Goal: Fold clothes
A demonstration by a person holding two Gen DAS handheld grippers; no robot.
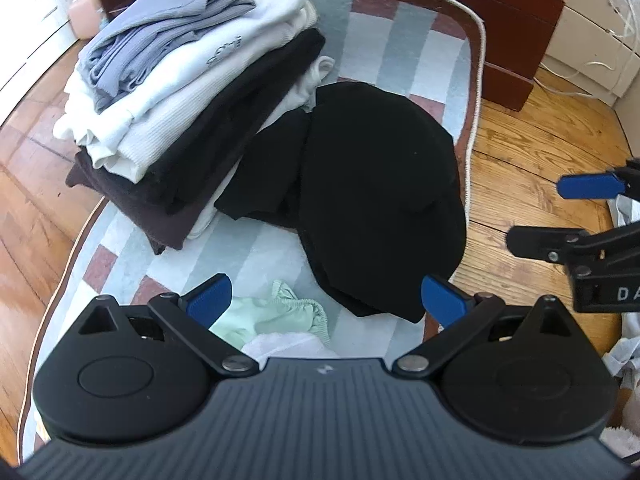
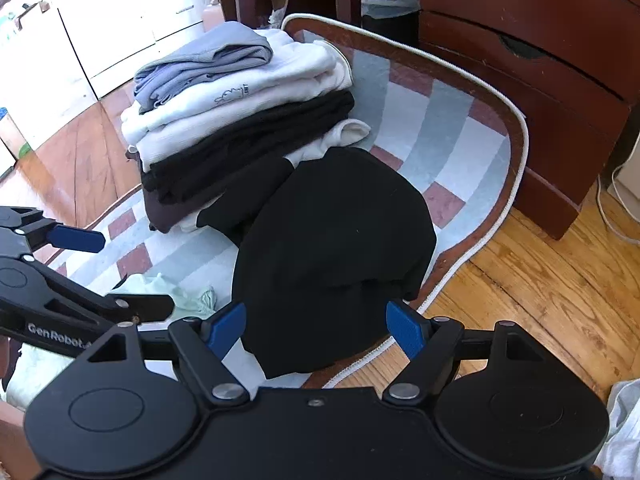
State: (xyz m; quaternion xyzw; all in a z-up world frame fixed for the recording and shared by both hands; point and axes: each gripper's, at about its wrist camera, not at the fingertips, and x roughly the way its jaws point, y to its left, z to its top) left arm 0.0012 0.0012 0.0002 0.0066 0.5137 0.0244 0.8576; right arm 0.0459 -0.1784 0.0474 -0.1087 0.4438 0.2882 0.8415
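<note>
A folded black garment (image 1: 376,192) (image 2: 336,248) lies on the checked rug, its left flap leaning against a stack of folded clothes (image 1: 192,100) (image 2: 240,120) with grey on top, then white, black and brown. My left gripper (image 1: 326,300) stands open just above the rug, with a pale green garment (image 1: 280,316) (image 2: 180,292) beneath it. My right gripper (image 2: 316,326) is open over the near edge of the black garment, holding nothing. Seen from the left wrist, the right gripper (image 1: 560,212) sits at the far right over the floor.
The rug (image 1: 412,48) (image 2: 452,136) has a brown border with white piping and lies on a wooden floor (image 1: 532,152) (image 2: 532,264). Dark red wooden drawers (image 2: 540,80) stand behind it. White and grey cloth (image 2: 624,432) lies at the right edge. White cabinets (image 2: 120,20) are at back left.
</note>
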